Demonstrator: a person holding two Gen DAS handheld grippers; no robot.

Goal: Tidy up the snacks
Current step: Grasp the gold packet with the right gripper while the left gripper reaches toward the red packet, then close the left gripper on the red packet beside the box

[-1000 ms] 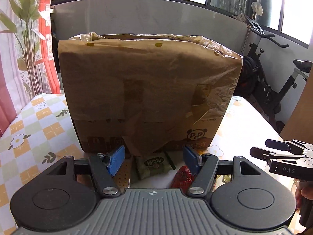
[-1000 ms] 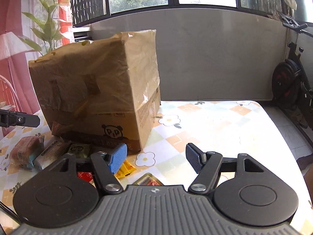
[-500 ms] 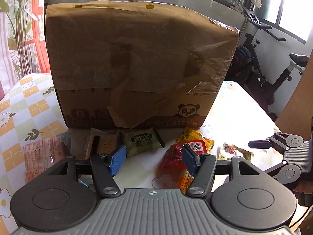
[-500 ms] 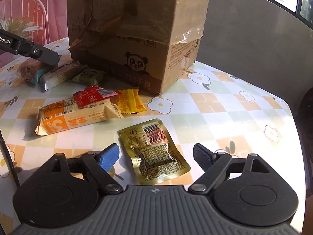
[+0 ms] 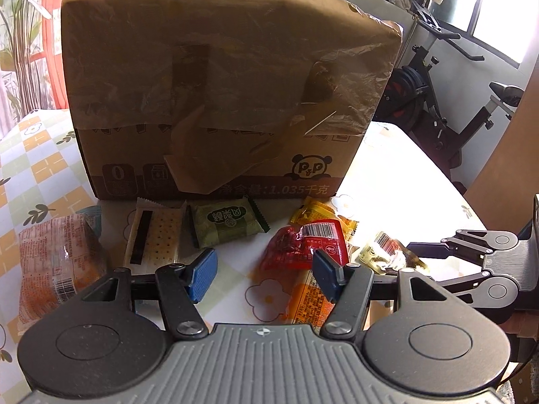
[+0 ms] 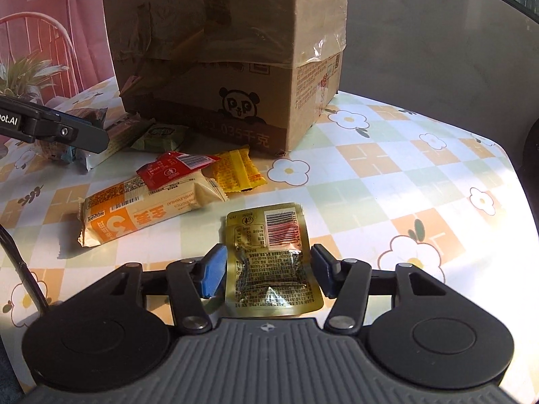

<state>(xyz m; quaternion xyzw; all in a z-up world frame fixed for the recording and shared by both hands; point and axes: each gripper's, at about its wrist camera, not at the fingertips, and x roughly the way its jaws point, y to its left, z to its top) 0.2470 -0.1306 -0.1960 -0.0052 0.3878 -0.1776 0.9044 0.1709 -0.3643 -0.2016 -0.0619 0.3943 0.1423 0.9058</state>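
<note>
Straddling the gold foil sachet (image 6: 271, 259) with my right gripper (image 6: 266, 269): its jaws have just been closing, one blue pad on each side of the sachet with a sliver of gap visible, so I judge nothing is gripped yet. The sachet lies flat on the flowered tablecloth (image 6: 387, 175), nearest of all the snacks.

My left gripper (image 5: 264, 269) hangs about half open and empty above the cloth, the red packet (image 5: 305, 247) just beyond its right pad.

Progress, as I judge it: barely begun. Everything is loose in front of the cardboard box (image 5: 229, 101). Far left to right: the pink wrapped pack (image 5: 55, 262), the cracker pack (image 5: 155, 232), the green cake packet (image 5: 227, 225), the red packet atop the orange wholewheat bar (image 6: 145, 210), the yellow sachet (image 6: 237, 168).

Left to do: every snack, starting with the gold one. I cannot see into the box.
</note>
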